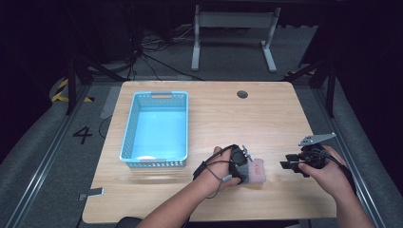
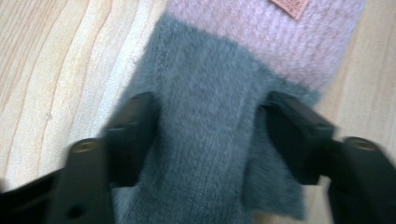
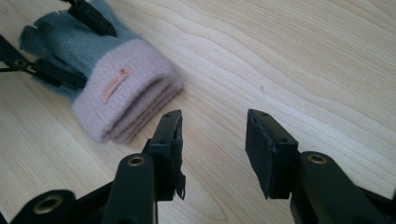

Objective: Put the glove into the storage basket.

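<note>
High view: the left gripper (image 1: 243,167) pinches the grey part of a grey-and-pink glove (image 1: 256,171) lying on the table (image 1: 218,114), near the blue basket (image 1: 157,128). Just right of the glove, the right gripper (image 1: 286,161) hovers with jaws apart and empty.

A pale wooden surface (image 1: 214,114) with rounded corners carries two things. A light blue slatted basket (image 1: 156,129) stands at about nine o'clock from the centre. A folded knit glove (image 1: 254,172), grey with a pink cuff, lies toward five o'clock, near the front edge. A round dark grommet (image 1: 242,94) sits at twelve o'clock.
</note>
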A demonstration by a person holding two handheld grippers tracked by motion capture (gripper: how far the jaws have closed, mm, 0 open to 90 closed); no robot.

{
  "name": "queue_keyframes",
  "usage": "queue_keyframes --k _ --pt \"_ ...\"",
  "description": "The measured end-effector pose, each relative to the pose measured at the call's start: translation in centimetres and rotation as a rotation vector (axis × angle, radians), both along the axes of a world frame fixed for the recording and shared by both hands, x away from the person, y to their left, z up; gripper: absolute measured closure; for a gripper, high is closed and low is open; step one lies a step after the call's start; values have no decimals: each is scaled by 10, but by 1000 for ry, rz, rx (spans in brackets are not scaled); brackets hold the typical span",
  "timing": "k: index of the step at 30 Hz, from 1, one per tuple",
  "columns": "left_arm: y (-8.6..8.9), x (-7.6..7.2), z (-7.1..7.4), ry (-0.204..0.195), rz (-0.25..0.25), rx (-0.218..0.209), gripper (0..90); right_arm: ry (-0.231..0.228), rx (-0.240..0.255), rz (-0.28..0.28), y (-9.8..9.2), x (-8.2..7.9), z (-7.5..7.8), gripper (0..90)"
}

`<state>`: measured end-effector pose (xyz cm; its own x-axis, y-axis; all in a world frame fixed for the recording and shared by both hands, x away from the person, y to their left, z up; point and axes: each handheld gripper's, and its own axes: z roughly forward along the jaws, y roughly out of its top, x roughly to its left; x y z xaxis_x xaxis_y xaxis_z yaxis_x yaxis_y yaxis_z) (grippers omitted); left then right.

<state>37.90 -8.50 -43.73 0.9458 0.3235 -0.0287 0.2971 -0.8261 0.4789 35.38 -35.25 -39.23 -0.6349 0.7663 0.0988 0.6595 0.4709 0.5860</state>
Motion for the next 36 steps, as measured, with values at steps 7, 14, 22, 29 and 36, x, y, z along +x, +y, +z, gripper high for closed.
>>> queue_keyframes --k 7,14,22,29,36 --pt "2 -2 1 2 10 -20 642 -18 -6 16 5 -2 3 599" --pt "5 4 4 42 -5 -39 688 -10 -6 14 3 0 2 601" --pt "19 1 30 20 -21 -52 690 1 1 4 -3 5 -1 601" --pt "34 -4 47 4 -27 -66 689 2 4 10 0 11 -1 599" --pt "53 -5 55 10 5 -78 688 6 7 31 6 23 -1 596"
